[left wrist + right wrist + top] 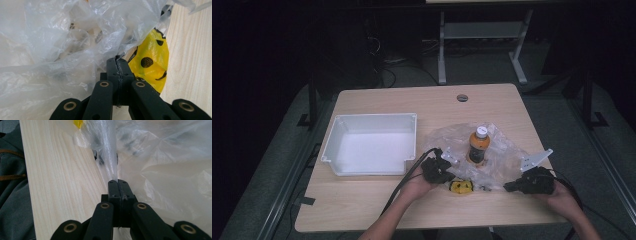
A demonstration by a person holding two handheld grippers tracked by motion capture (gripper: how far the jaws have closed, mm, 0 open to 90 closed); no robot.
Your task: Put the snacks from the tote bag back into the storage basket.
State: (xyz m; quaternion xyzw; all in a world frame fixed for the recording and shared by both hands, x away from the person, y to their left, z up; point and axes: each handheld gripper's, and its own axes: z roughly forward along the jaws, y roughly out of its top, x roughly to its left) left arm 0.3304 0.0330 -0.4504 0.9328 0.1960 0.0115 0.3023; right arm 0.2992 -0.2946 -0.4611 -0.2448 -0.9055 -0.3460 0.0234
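Both tongs are clamped fully shut on the near rim of the clear plastic bag [492,150]: the left tongs [117,60] pinch a fold of film just beside the yellow packet [152,62], and the right tongs [117,181] pinch a thin twisted strand of it at the worktop [62,182] edge. The orange bottle [477,145] stands upright on the bag, beyond and between the two tongs, with the white tray [409,120] off past the left tongs. This looks like the step of taking hold of the bag's mouth, and the next move probably calls for drawing the two grips apart or upward evenly, gently enough that the film neither tears nor tips the bottle.
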